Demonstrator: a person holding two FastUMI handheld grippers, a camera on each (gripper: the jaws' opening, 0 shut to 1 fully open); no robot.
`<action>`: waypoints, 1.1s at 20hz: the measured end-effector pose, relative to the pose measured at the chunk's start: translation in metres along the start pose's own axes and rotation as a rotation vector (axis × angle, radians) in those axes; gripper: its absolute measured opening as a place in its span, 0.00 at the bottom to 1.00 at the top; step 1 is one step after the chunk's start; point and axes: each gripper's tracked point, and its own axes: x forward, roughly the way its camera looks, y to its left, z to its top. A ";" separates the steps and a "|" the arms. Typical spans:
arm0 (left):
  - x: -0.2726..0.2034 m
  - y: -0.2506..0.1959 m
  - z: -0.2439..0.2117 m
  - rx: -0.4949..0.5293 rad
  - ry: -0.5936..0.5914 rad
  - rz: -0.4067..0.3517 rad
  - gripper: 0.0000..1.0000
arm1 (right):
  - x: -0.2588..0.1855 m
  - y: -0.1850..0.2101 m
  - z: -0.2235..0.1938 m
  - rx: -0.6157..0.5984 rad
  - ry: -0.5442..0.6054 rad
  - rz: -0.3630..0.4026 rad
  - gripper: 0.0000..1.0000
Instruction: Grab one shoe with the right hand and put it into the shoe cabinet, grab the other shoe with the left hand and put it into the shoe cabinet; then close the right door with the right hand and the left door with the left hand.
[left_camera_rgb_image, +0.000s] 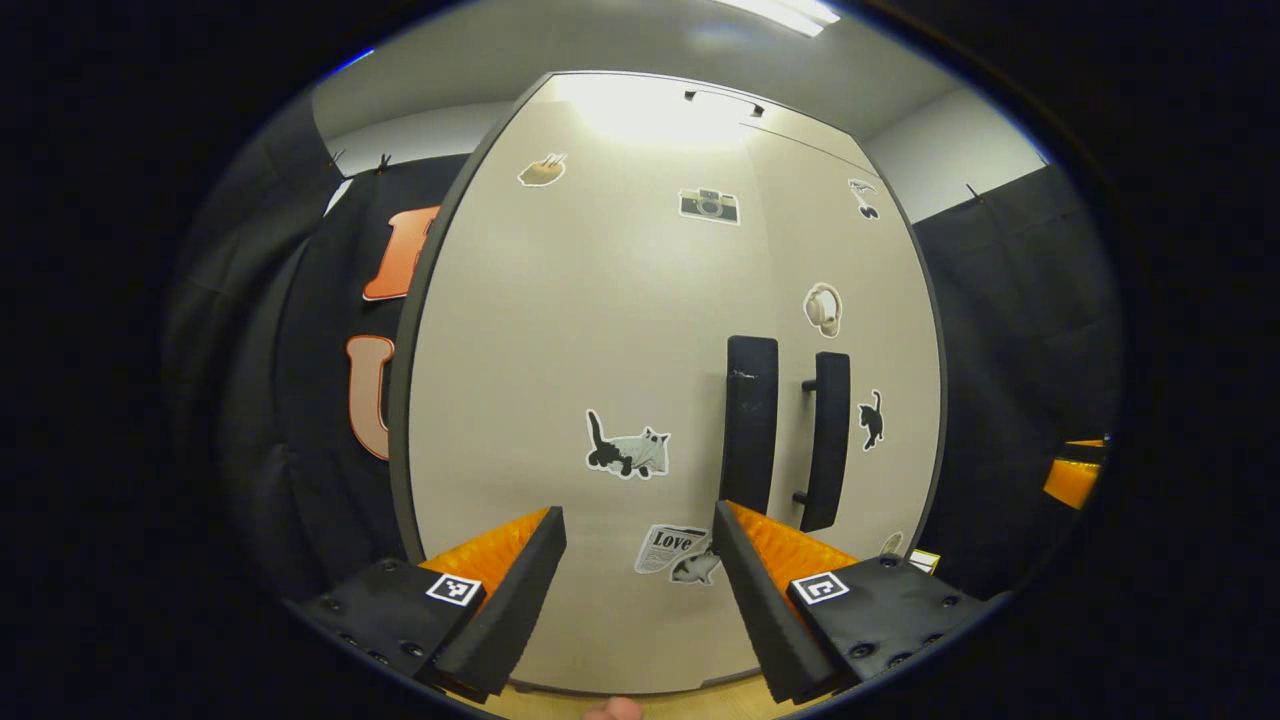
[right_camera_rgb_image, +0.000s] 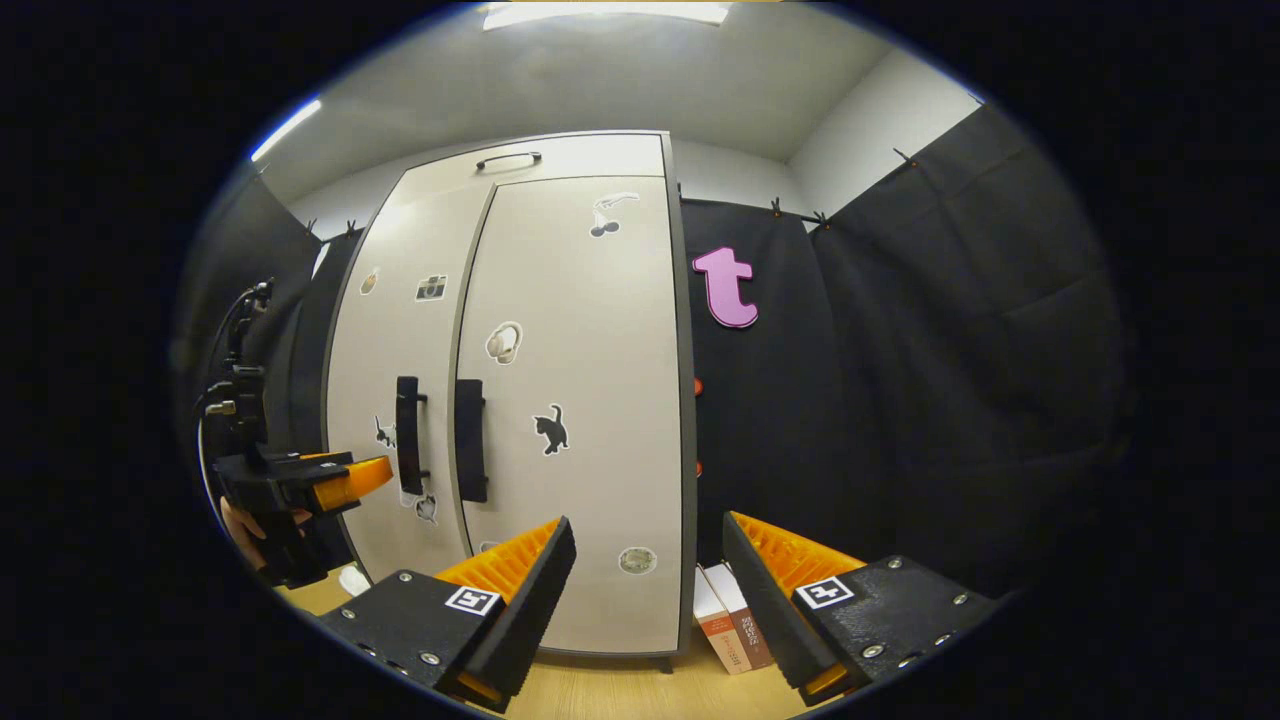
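Apparently shut shoe cabinet, both grippers empty.

Pale beige doors front the cabinet, edged in dark grey and fitted with two black handles. Stickers dot the doors: a black cat, a black-and-white cat, a grey camera, cream headphones, black cherries and a black-and-white newspaper. A black handle sits on the beige top. Beside the cabinet stand two books, one reddish-brown and one white with a red spine. The floor is light wood, the booth wall black, the ceiling white.
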 end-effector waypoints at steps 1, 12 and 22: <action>-0.007 0.002 0.002 -0.007 -0.002 0.004 0.97 | -0.001 0.002 0.000 0.004 -0.001 0.006 0.92; -0.096 0.028 0.002 0.003 -0.031 0.067 0.94 | -0.018 0.023 -0.006 0.006 0.001 0.064 0.92; -0.136 0.031 0.014 0.004 -0.054 0.079 0.96 | -0.036 0.026 -0.013 0.039 0.012 0.063 0.92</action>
